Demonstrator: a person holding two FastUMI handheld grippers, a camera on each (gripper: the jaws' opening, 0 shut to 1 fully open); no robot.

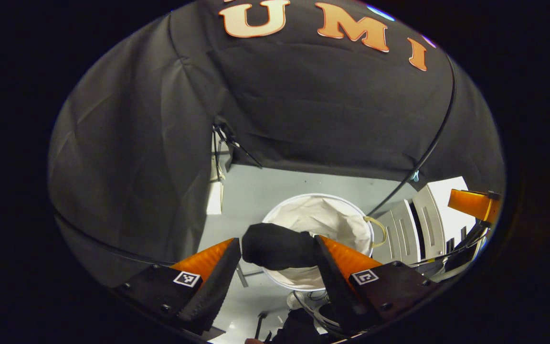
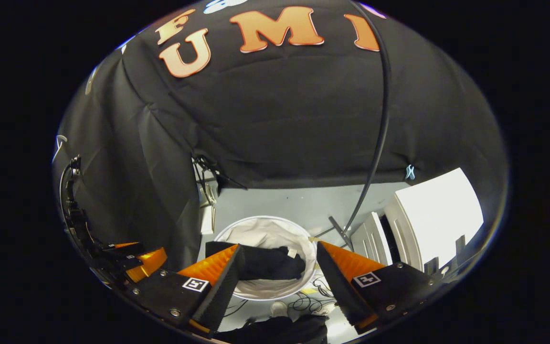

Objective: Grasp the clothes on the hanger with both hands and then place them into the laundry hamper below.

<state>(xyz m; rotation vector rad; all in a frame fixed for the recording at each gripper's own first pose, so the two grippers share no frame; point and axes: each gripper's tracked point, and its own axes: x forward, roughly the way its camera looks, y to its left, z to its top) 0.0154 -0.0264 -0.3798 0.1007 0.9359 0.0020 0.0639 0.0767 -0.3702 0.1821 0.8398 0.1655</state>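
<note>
Clothes — a dark bundle — lie draped over the near rim of the laundry hamper, partly inside its pale liner and partly hanging over the edge. In your right gripper view the same dark garment sits across the hamper's near side, with the white fabric lining visible behind and beneath it.

Your left tongs are spread wide, and the bundle shows in the gap between the two fingers, farther off and below; neither finger presses on it, as far as the view tells. Your right tongs are likewise wide open, holding nothing, the garment and hamper seen between the fingers.

The hamper stands on the pale grey floor, round, with a looped handle on its side in the left gripper view. Just past it to the right are white slatted furniture pieces. A thin black pole slants from the floor beside the hamper up across the black cloth wall. Loose cables lie on the floor on the near side of the hamper, and more dark cloth shows at the bottom edge. At the far left of the right gripper view you can see the other gripper; its state cannot be told from there.
</note>
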